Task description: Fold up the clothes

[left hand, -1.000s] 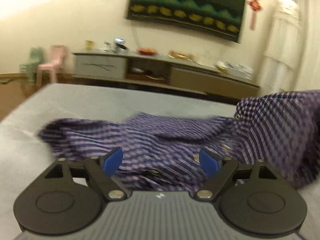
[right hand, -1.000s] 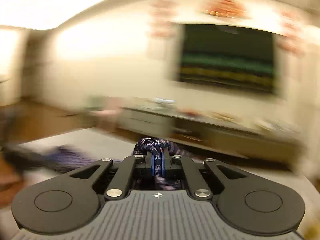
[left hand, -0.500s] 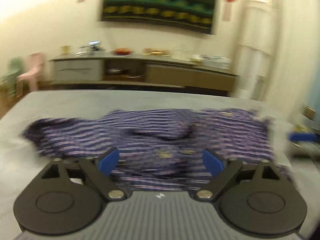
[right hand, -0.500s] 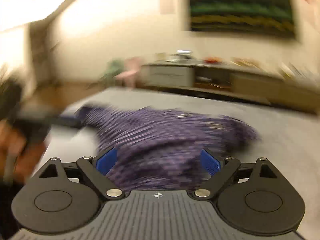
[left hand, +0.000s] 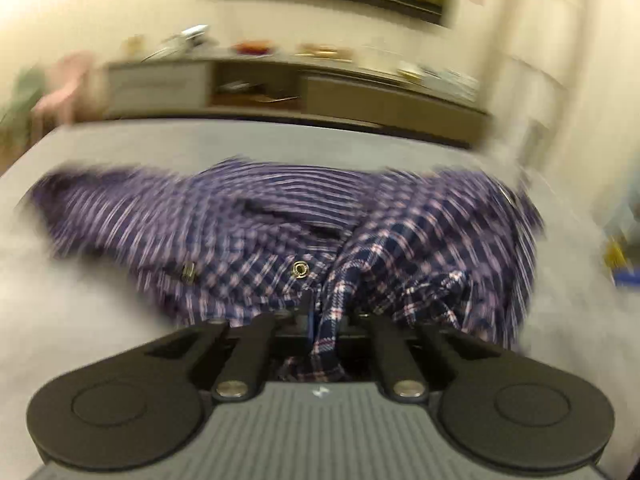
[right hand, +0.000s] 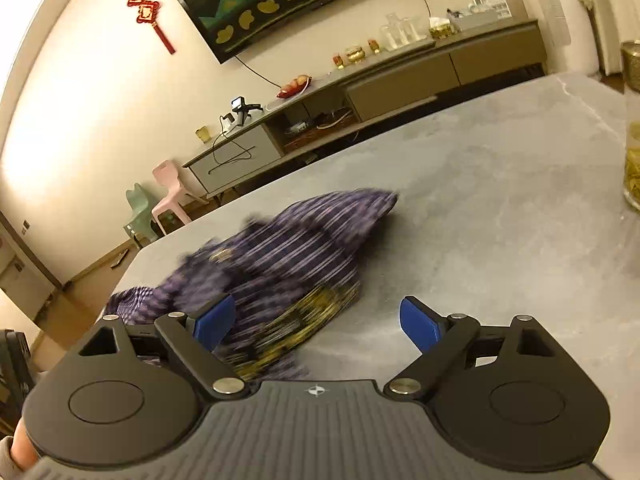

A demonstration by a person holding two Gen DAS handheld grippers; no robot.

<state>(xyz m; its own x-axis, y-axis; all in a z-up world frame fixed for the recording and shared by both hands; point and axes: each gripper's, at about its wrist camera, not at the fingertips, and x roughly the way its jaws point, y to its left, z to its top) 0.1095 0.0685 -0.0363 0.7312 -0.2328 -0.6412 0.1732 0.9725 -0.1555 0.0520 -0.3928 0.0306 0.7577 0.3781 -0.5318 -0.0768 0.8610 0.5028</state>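
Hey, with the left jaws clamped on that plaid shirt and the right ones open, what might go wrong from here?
1. The left gripper pinches only a narrow fold of the plaid shirt, so a pull may slip free or drag the crumpled heap.
2. The shirt lies bunched near the table edge and might slide off.
3. The glass jar stands within sweeping range.

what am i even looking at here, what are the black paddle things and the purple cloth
There is no robot here. A person holds a two-finger gripper in each hand, and each picture comes from a fisheye camera mounted on one gripper, looking forward along its fingers. The black shapes at the bottom are the gripper's own body.

In the left view, the left gripper has just closed and pinches a fold of the purple plaid shirt, which lies crumpled on the grey table.

In the right view, the right gripper stands open and holds nothing; its blue pads hover above the shirt's edge. A TV cabinet stands behind.
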